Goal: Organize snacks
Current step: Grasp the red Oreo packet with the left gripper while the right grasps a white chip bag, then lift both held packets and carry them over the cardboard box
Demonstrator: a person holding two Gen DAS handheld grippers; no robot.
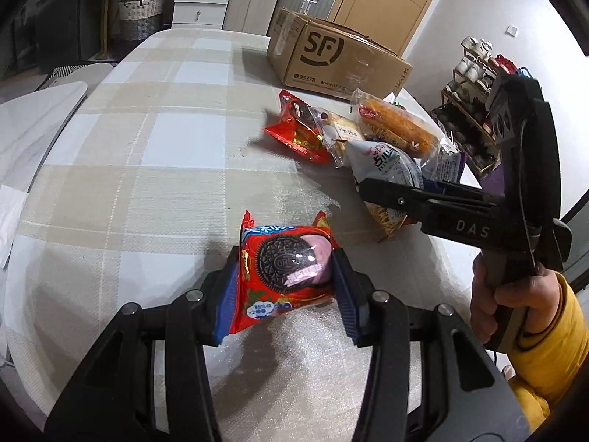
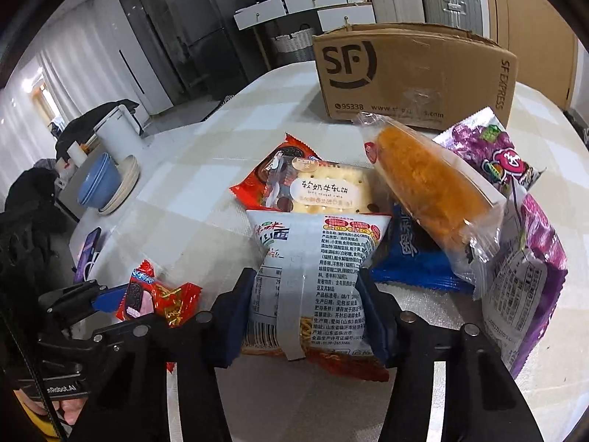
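- Gripping a red Oreo snack pack (image 1: 285,272), my left gripper (image 1: 285,276) has both blue pads (image 1: 225,294) pressed against the pack's sides, just above the checked tablecloth (image 1: 147,147).
- My right gripper (image 2: 307,313) is clamped around a white noodle snack bag (image 2: 313,276), label side up; the pads dent the bag on both sides, and the bag's lower end rests on the cloth.
- From the right wrist view I see the left gripper low at the left with the Oreo pack in it, well apart from the pile.
- Just beyond the noodle bag lies a clear-wrapped cracker sandwich pack (image 2: 331,188), lying over a second red Oreo pack (image 2: 257,180).
- To the right, a dark blue packet (image 2: 412,258) lies under a wrapped, orange-crumbed bread roll (image 2: 434,184), which leans across the pile.
- Two purple grape-candy bags (image 2: 493,151) sit at the far right edge, touching the roll's wrapper.
- Behind the pile stands a cardboard SF Express box (image 2: 416,73) on the table.
- My right hand (image 1: 504,305), in a yellow sleeve (image 1: 552,331), holds the right gripper's handle.
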